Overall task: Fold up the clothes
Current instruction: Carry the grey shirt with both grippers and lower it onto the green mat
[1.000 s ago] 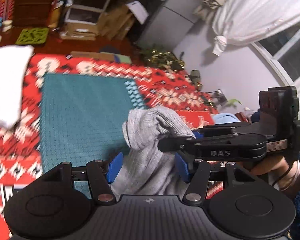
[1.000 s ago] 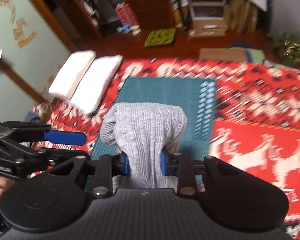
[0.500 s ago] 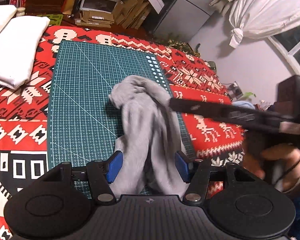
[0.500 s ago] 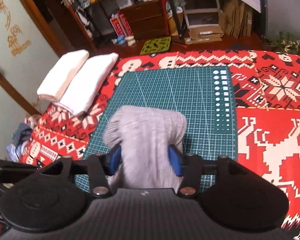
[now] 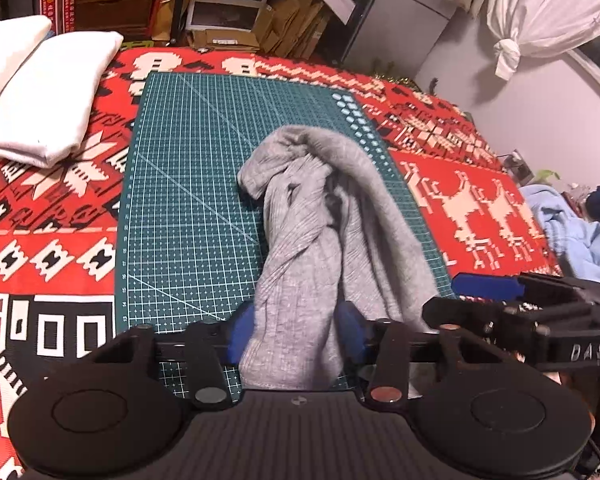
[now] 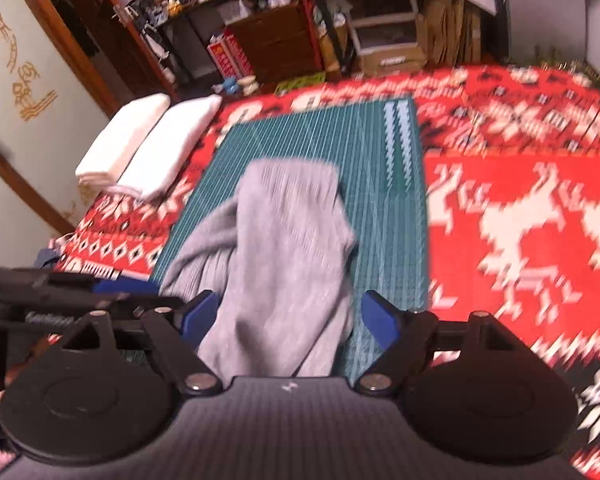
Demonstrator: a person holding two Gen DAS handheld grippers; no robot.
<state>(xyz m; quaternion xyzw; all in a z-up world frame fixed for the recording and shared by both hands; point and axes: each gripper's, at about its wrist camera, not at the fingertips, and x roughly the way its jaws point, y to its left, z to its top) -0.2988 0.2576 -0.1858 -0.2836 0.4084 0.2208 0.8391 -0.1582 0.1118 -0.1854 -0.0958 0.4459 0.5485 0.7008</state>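
Note:
A grey ribbed garment (image 5: 320,216) lies bunched in a long heap on the green cutting mat (image 5: 188,200). Its near end runs between the blue pads of my left gripper (image 5: 296,330), which press on the bundle from both sides. In the right wrist view the same grey garment (image 6: 284,240) lies between the pads of my right gripper (image 6: 290,316), whose jaws stand wide apart with a gap on the right side. The right gripper (image 5: 540,320) shows side-on at the right of the left view. The left gripper (image 6: 100,300) shows at the left of the right view.
The mat (image 6: 380,200) rests on a red patterned blanket (image 5: 460,200). Two folded white cloths (image 5: 48,92) lie at the far left. A light blue garment (image 5: 568,232) is piled at the right edge. Shelves and boxes stand beyond the blanket.
The garment came down from mid-air onto the mat. My right gripper's pads spread apart and let go of it. The left pads stay against the bundle.

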